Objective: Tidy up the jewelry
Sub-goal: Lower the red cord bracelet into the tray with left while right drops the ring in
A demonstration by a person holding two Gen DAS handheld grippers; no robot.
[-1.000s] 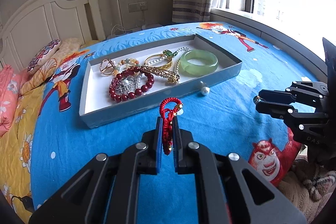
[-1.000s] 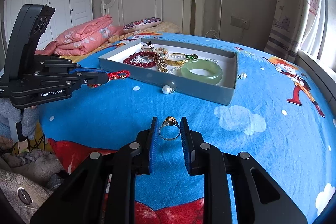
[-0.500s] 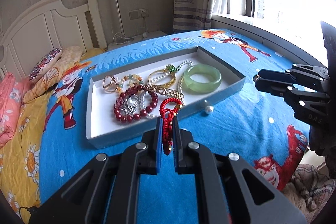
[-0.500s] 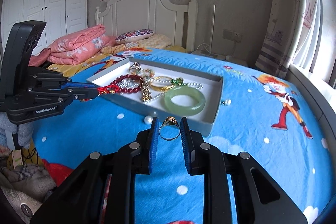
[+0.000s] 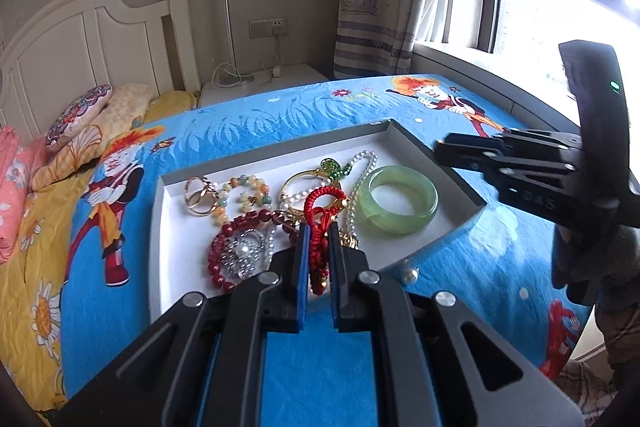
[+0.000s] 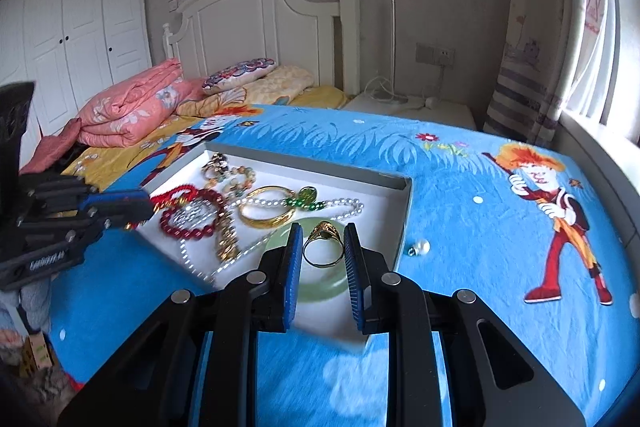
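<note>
Bottom centre of the left wrist view, a red cord bracelet [image 5: 320, 223] is pinched tight by the left gripper [image 5: 319, 259]. In the right wrist view a gold ring [image 6: 323, 242] is clamped across its width in the right gripper [image 6: 322, 259]. Just beyond and below both sits the grey tray [image 6: 404, 215], long axis running left-right, jade bangle [image 5: 397, 198] nearest the ring. So probably only a lowering and release is needed; neither hand looks clearly closer.
</note>
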